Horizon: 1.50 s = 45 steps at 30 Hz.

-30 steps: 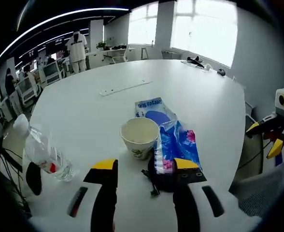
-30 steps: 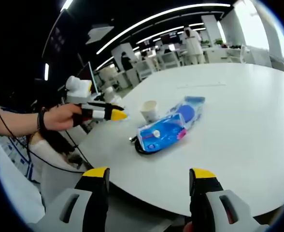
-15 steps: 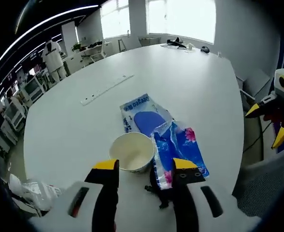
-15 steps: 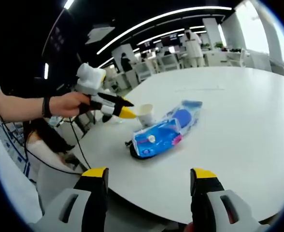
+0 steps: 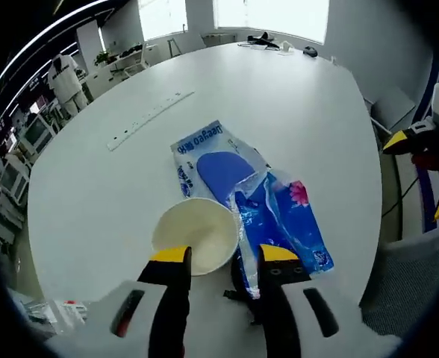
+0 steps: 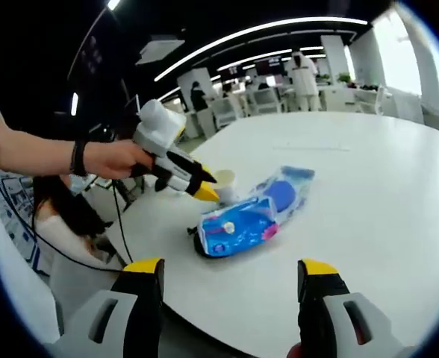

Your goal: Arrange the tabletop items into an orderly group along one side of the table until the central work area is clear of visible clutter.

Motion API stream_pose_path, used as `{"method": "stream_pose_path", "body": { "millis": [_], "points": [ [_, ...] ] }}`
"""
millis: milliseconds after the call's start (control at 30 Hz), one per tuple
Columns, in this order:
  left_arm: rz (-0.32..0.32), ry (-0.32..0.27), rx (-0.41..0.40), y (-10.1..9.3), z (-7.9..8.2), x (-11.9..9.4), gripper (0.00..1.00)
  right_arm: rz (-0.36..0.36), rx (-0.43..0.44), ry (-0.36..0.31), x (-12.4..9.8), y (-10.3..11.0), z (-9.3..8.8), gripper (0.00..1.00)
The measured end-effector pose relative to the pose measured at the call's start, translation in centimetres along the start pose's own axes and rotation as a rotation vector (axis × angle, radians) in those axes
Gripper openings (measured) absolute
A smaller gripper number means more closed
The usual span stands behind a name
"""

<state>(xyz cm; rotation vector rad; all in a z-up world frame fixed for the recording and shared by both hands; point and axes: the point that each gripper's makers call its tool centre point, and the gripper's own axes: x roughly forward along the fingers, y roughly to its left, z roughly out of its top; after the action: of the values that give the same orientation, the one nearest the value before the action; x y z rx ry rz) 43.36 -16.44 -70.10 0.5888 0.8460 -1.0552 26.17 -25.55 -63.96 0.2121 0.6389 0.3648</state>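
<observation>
A cream paper cup [image 5: 197,231] stands upright on the white table [image 5: 100,194], mouth up. My left gripper [image 5: 223,257] is open right over it, with one yellow tip above its rim and the other over a glossy blue pack [image 5: 287,224]. A pale blue packet [image 5: 208,156] lies just beyond the cup. In the right gripper view a hand holds the left gripper [image 6: 207,190] down at the cup [image 6: 227,177], beside the blue pack [image 6: 234,220] and the packet [image 6: 283,190]. My right gripper [image 6: 231,267] is open near the table's edge, with nothing between its jaws.
A black object [image 5: 238,287] sticks out from under the blue pack. A white power strip [image 5: 148,119] lies further out on the table. A clear plastic bottle [image 5: 51,317] lies at the near left. The right gripper [image 5: 422,170] hangs past the table's right side. Desks and people stand far behind.
My left gripper has come forward and down onto the cup, which now sits under its tips. The right gripper has barely moved.
</observation>
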Motion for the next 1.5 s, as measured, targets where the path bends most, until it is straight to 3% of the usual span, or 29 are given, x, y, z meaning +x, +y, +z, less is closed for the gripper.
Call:
{"method": "stream_pose_path", "body": {
  "millis": [100,167,200,467,867,1100,1267,1367,1500],
  "points": [
    [0.0,0.009,-0.001,0.0,-0.1,0.3,0.22,0.01,-0.007,0.006,0.2,0.1,0.0,0.74],
    [0.005,0.003,-0.002,0.2,0.0,0.3,0.04,0.016,-0.01,0.009,0.2,0.2,0.0,0.74],
    [0.014,-0.014,-0.018,0.3,0.3,0.2,0.01,0.021,-0.012,0.011,0.3,0.2,0.0,0.74],
    [0.09,-0.079,-0.056,1.4,0.7,-1.9,0.0,0.068,-0.03,0.025,0.7,-0.1,-0.2,0.73],
    [0.219,-0.087,-0.161,2.8,-0.9,-5.1,0.0,0.162,-0.067,0.031,0.4,-0.4,0.3,0.73],
    [0.281,-0.085,-0.218,3.3,-2.9,-7.3,0.0,0.172,-0.089,0.061,-0.7,-0.9,-0.4,0.72],
    [0.291,-0.052,-0.167,4.4,-4.6,-7.0,0.0,0.133,-0.052,0.052,-1.3,-1.3,-0.9,0.73],
    [0.293,-0.061,-0.169,5.1,-4.5,-7.2,0.0,0.096,-0.014,0.058,-1.5,-1.6,-1.6,0.72],
    [0.318,-0.009,-0.074,6.4,-4.7,-6.8,0.0,0.065,0.011,0.059,-1.7,-1.3,-1.9,0.72]
  ]
}}
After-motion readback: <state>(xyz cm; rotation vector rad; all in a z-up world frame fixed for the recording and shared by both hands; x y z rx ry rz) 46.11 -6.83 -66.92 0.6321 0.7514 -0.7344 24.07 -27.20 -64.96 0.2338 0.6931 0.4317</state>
